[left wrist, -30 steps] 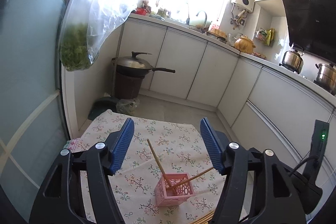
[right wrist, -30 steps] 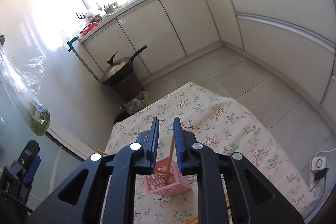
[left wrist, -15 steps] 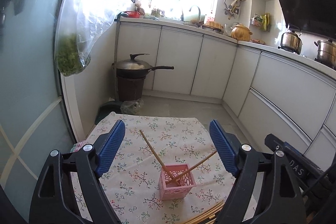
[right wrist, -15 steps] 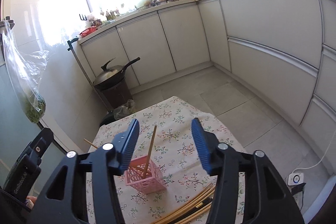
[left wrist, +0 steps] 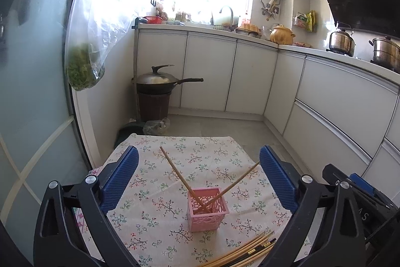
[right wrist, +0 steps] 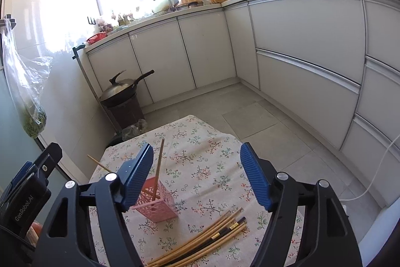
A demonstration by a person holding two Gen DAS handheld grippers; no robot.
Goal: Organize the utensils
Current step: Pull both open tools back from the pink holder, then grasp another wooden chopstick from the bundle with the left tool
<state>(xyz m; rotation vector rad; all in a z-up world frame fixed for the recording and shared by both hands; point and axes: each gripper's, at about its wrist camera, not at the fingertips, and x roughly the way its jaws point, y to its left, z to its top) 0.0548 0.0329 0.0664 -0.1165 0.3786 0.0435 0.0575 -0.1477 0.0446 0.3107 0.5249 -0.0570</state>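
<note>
Pink basket (left wrist: 208, 209) holding two chopsticks (left wrist: 181, 178), beyond both hand-held grippers, left (left wrist: 198, 178) and right (right wrist: 197, 175); jaws just opened, empty.

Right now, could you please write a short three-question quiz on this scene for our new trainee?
1. True or false: two chopsticks stand in the pink basket.
2. Where does the loose chopstick pile lie? A) inside the basket B) on the tablecloth, nearer the cameras than the basket C) on the floor
3. Fill in: the right gripper is ____ on nothing, its jaws having just been opening.

Key:
1. True; they lean apart and cross low inside it.
2. B
3. Open; one standing chopstick shows between its fingers but nothing touches it. The left gripper is also open and empty.
</note>
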